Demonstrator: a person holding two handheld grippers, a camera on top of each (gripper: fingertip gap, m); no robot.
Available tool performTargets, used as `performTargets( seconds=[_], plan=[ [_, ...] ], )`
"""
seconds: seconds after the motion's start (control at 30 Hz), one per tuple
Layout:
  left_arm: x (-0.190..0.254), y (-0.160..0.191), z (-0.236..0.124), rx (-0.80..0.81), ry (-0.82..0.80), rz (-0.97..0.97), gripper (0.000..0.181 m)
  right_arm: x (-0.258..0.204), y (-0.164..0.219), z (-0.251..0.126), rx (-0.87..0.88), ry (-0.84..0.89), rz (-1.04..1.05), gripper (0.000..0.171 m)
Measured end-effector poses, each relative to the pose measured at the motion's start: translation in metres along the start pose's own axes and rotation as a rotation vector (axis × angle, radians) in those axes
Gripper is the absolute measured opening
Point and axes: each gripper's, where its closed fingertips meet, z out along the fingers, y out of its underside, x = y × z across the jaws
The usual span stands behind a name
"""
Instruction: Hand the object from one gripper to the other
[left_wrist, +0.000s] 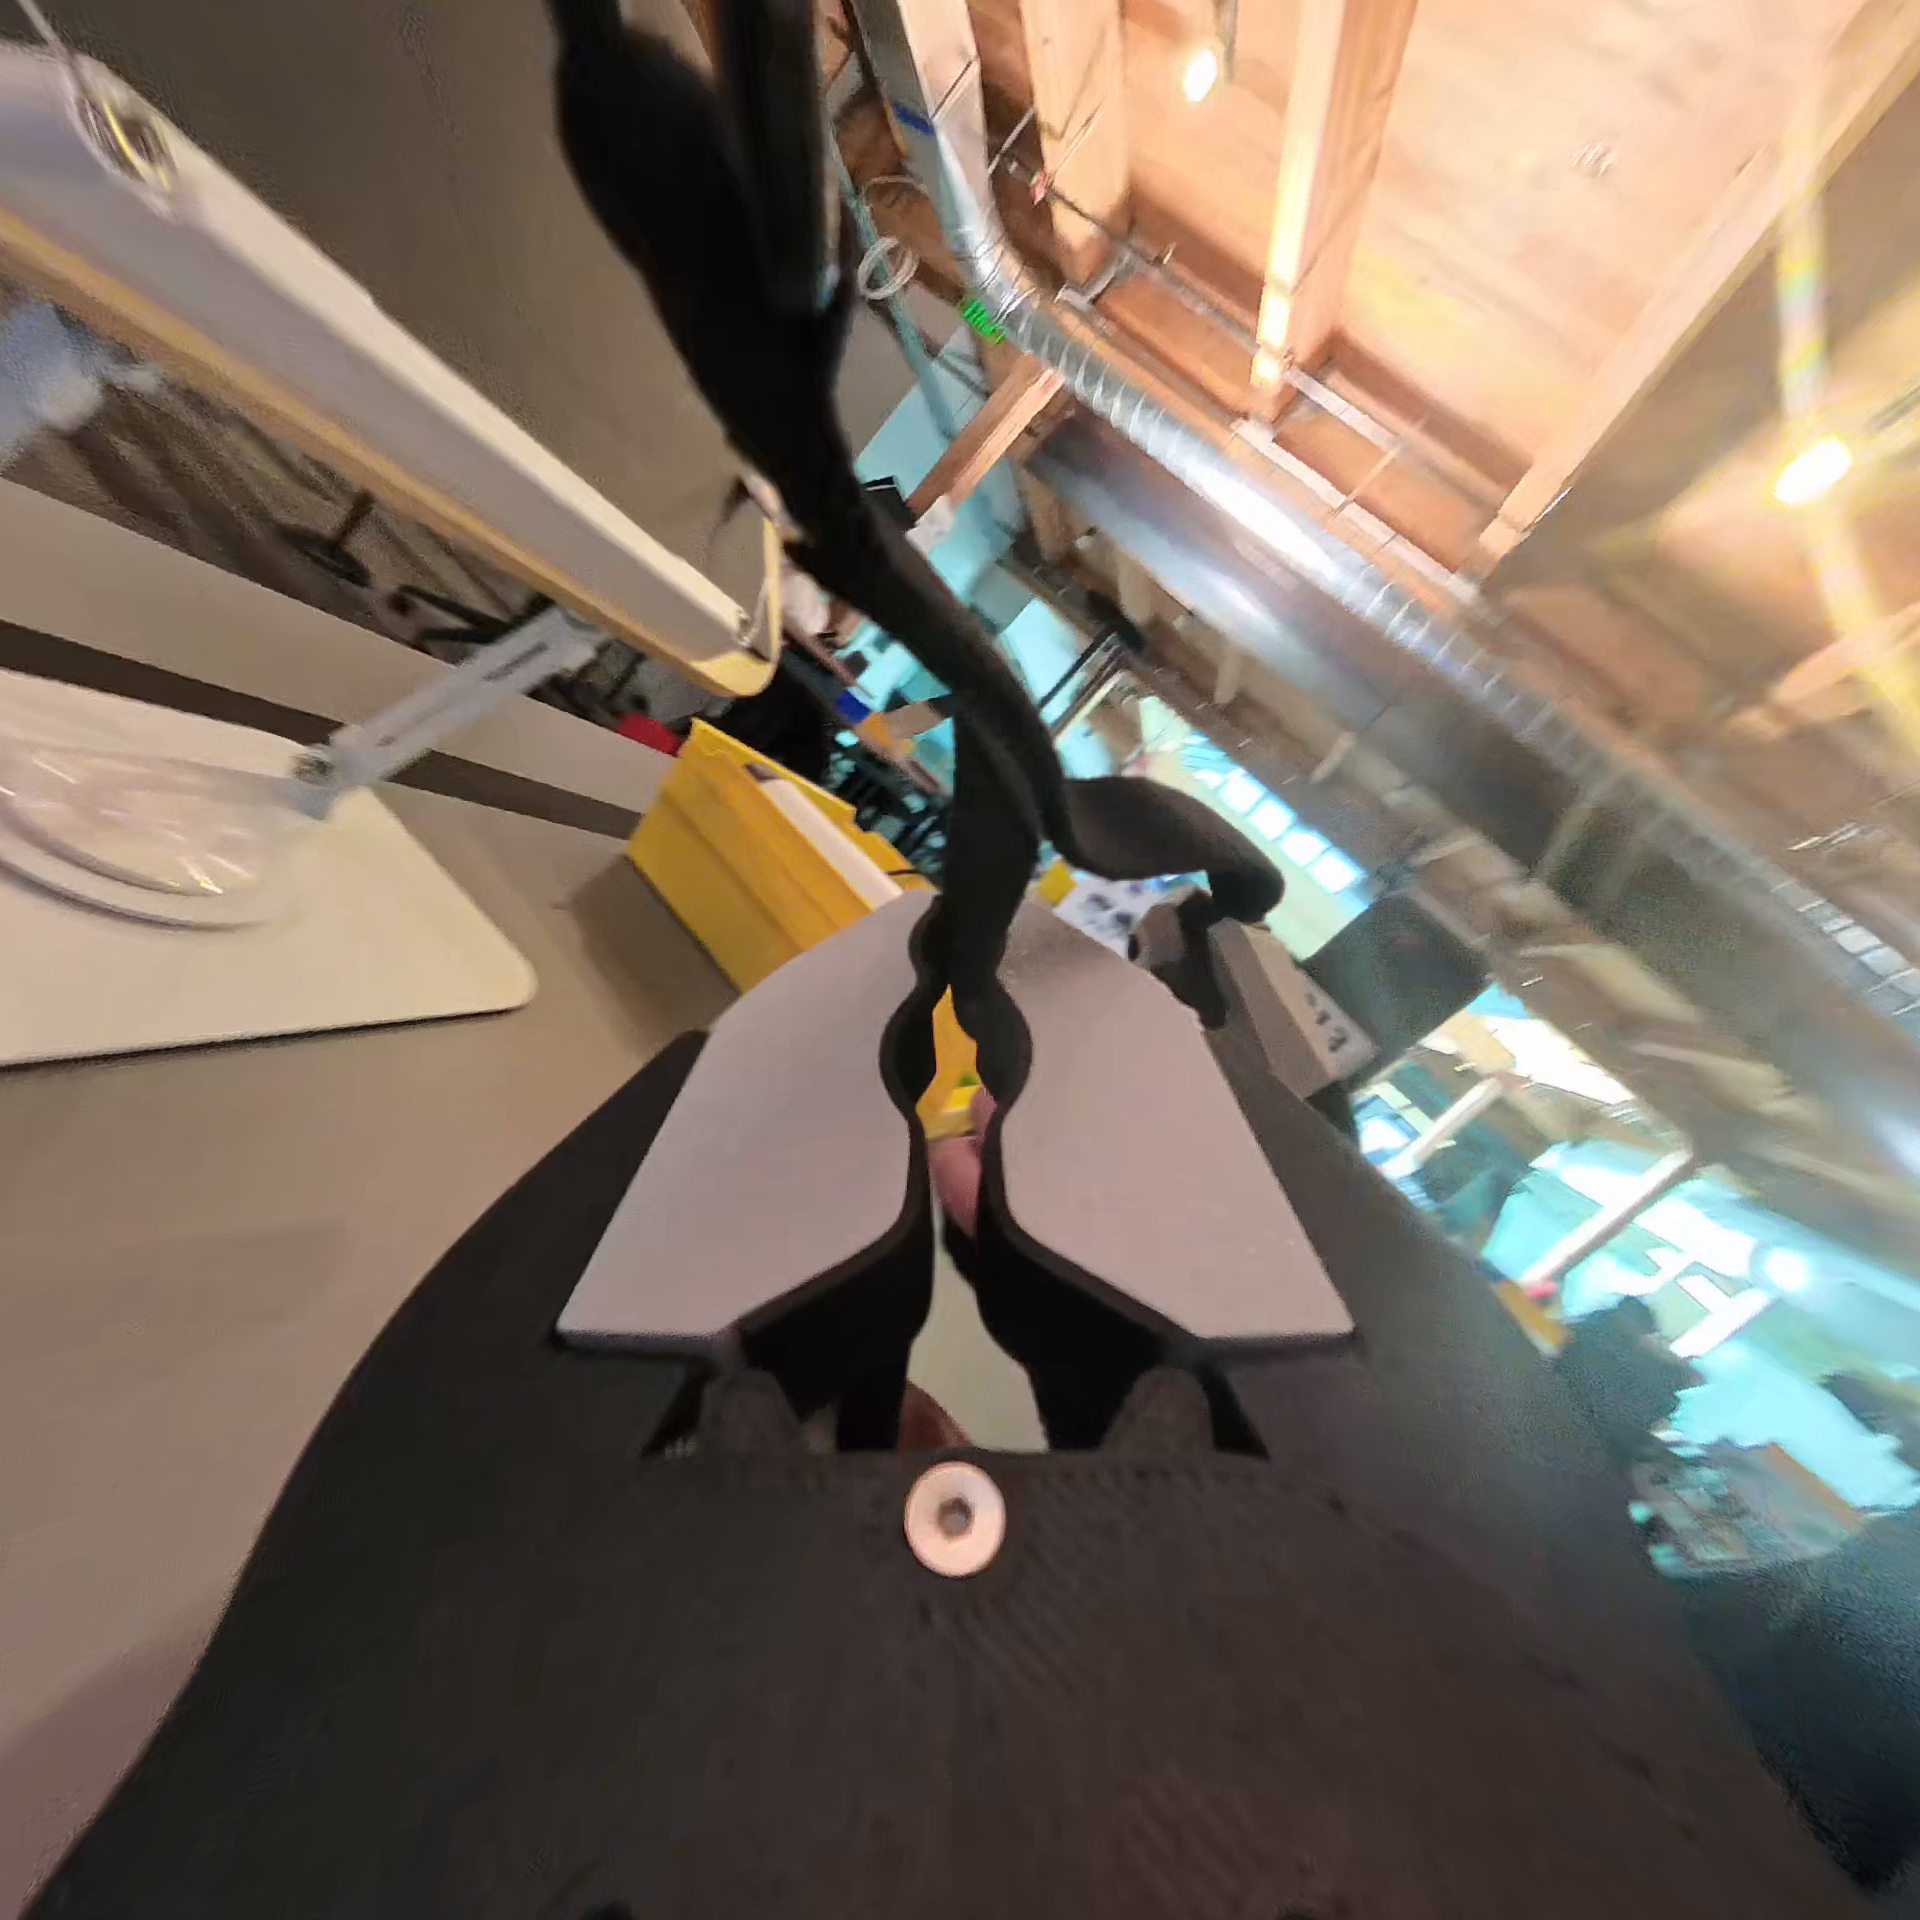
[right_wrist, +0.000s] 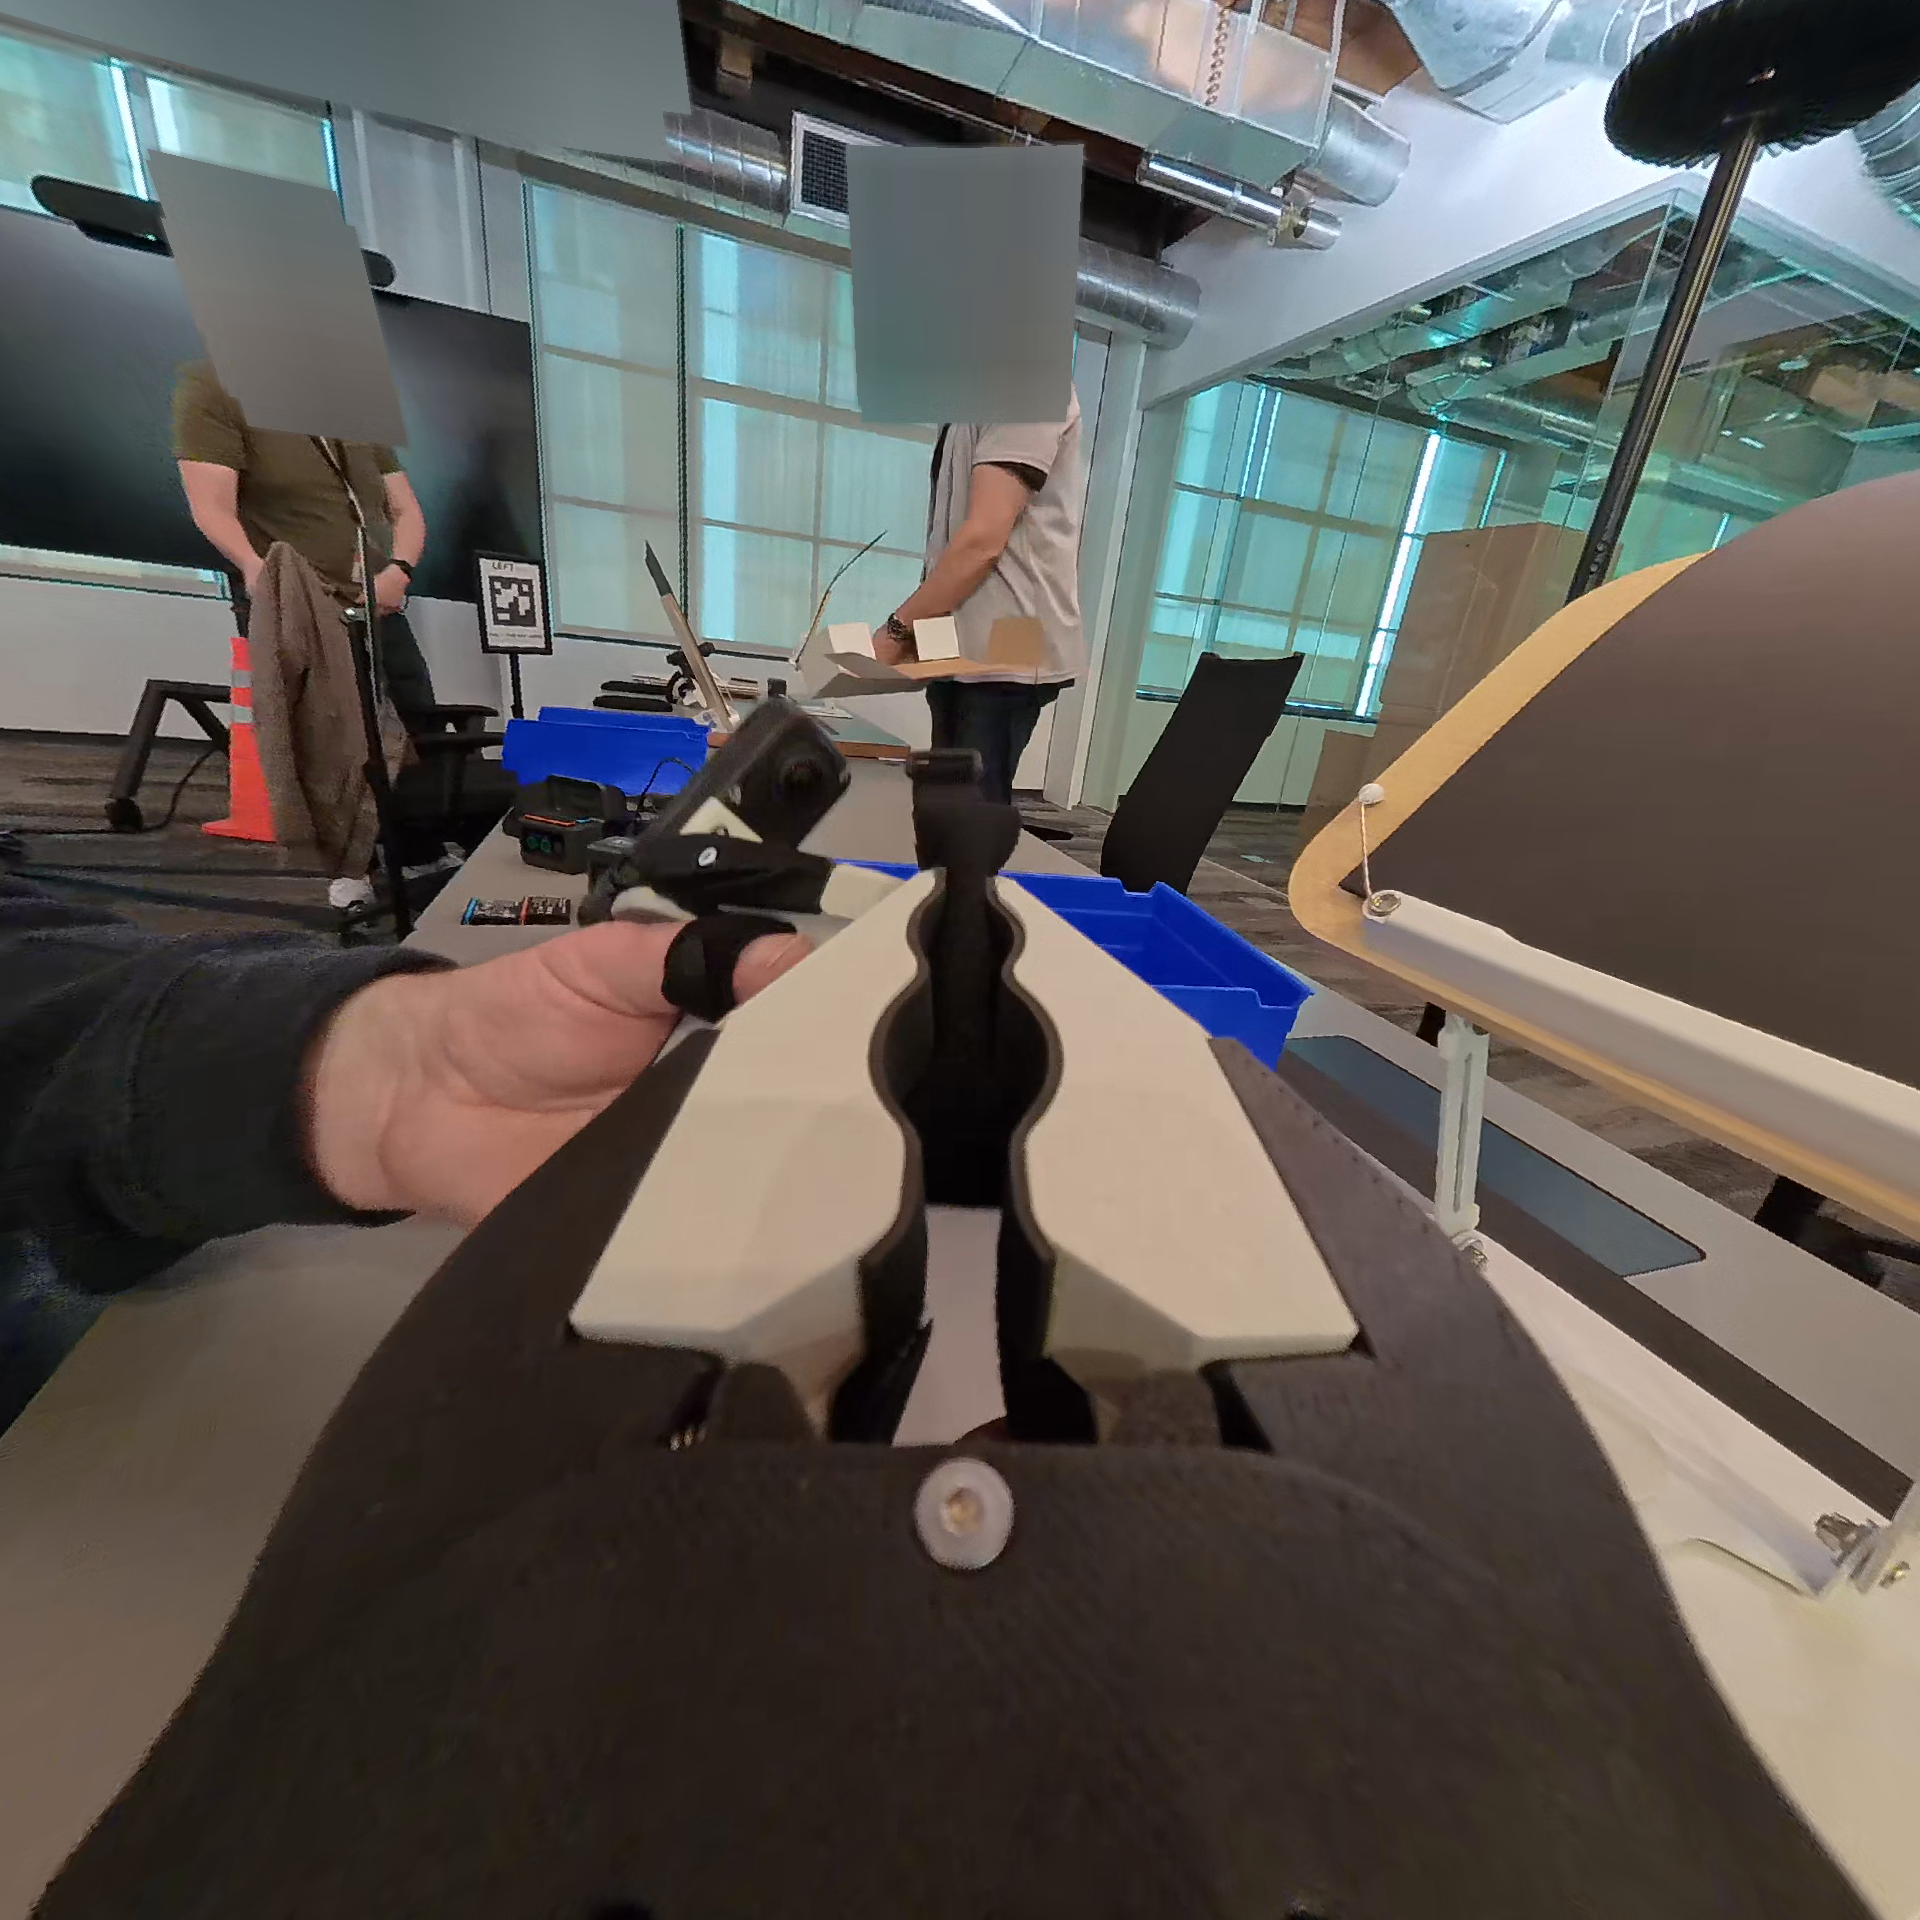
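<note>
Tall gridded windows (right_wrist: 790, 447) along far wall, daylight through. Exposed timber ceiling joists (left_wrist: 1288, 187), silver ducting (left_wrist: 1195, 436), two lit bulbs. Grey tabletop (right_wrist: 208, 1382) runs long. Blue bins (right_wrist: 1174, 935), yellow bins (left_wrist: 748, 852). Black chair (right_wrist: 1195, 769), orange cone (right_wrist: 244, 748), dark carpet.

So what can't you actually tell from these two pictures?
- Left wrist view: the black floppy strap runs off the top edge, so its full length is cut off; motion blur smears the background.
- Right wrist view: a black strap-like piece sits between the white fingers, which hide its lower end.
- Whether both views show one object: cannot tell.
- The small dark devices on the far table are too small to identify.
</note>
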Motion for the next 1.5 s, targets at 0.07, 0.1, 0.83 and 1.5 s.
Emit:
performTargets(
  seconds=[0.07, 0.1, 0.83, 1.5],
  plan=[
    [-0.003, -0.010, -0.004, -0.033, -0.083, 0.146, 0.002, 0.001, 0.002, -0.001, -0.008, -0.018, 0.025, 0.005],
    [-0.003, -0.015, -0.005, -0.057, -0.117, 0.226, 0.002, 0.002, 0.005, 0.000, -0.019, -0.029, 0.047, 0.009],
    [0.006, -0.060, -0.016, -0.432, -0.603, 1.974, 0.001, -0.031, -0.016, -0.009, -0.016, -0.300, 0.178, 0.070],
    [0.015, -0.003, 0.003, -0.576, -0.233, 2.534, 0.001, -0.038, 0.031, 0.013, -0.198, -0.362, 0.545, 0.016]
  ],
)
